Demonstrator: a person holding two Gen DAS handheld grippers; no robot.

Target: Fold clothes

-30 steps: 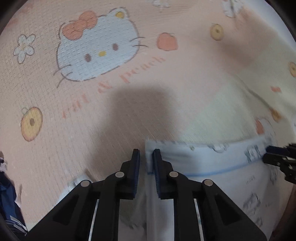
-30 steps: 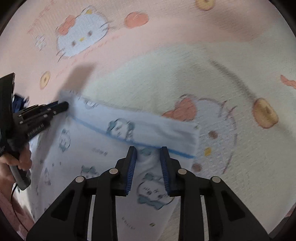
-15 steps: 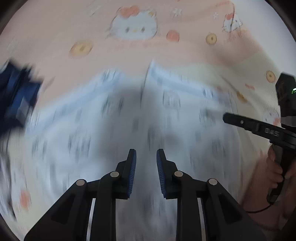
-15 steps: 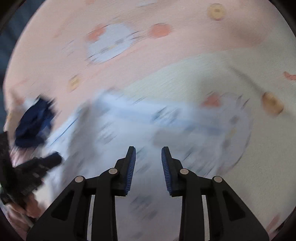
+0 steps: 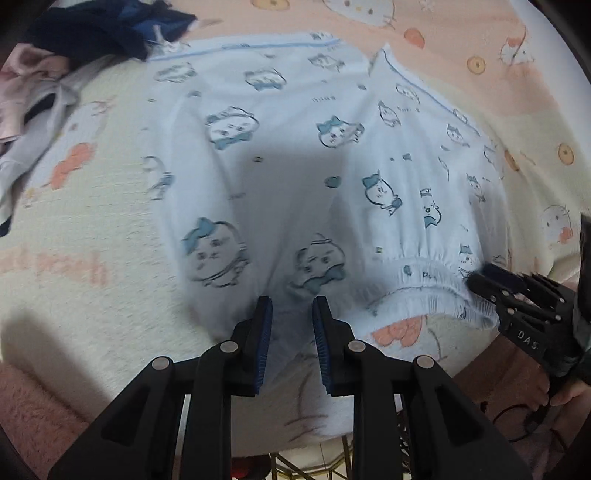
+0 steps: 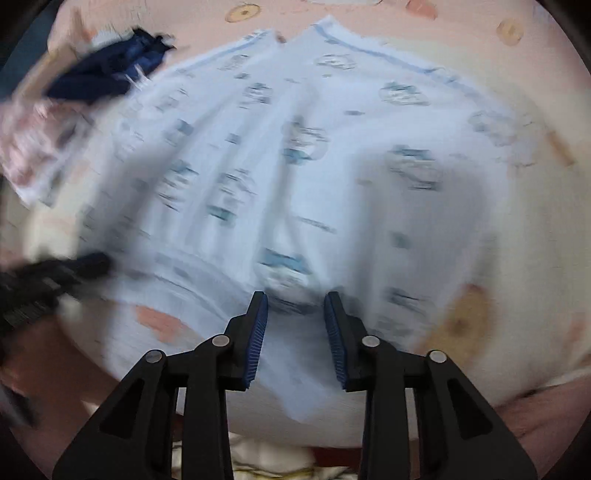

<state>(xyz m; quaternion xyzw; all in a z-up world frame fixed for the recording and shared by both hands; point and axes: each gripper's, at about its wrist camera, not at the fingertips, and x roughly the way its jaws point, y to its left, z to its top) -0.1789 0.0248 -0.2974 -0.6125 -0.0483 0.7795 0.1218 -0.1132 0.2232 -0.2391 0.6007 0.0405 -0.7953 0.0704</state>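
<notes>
Left wrist view: pale blue cartoon-print shorts (image 5: 295,155) lie spread on a cream and peach cartoon-cat blanket (image 5: 88,206), elastic waistband nearest the camera, leg hems farthest. The left gripper (image 5: 291,325) hovers at the shorts' near edge, its blue-padded fingers spread apart and holding nothing. Right of the shorts, the right gripper (image 5: 480,278) has its tip at the waistband; whether it pinches the cloth cannot be told. Beyond the shorts' far left corner sits a dark navy garment (image 5: 99,29), with a pink and white garment (image 5: 33,92) beside it.

Right wrist view, heavily blurred: the shorts (image 6: 295,155) fill the middle. The right gripper (image 6: 295,325) has its fingers spread above the shorts' near edge. The left gripper (image 6: 55,277) shows left of the shorts, and the navy garment (image 6: 107,70) lies beyond them.
</notes>
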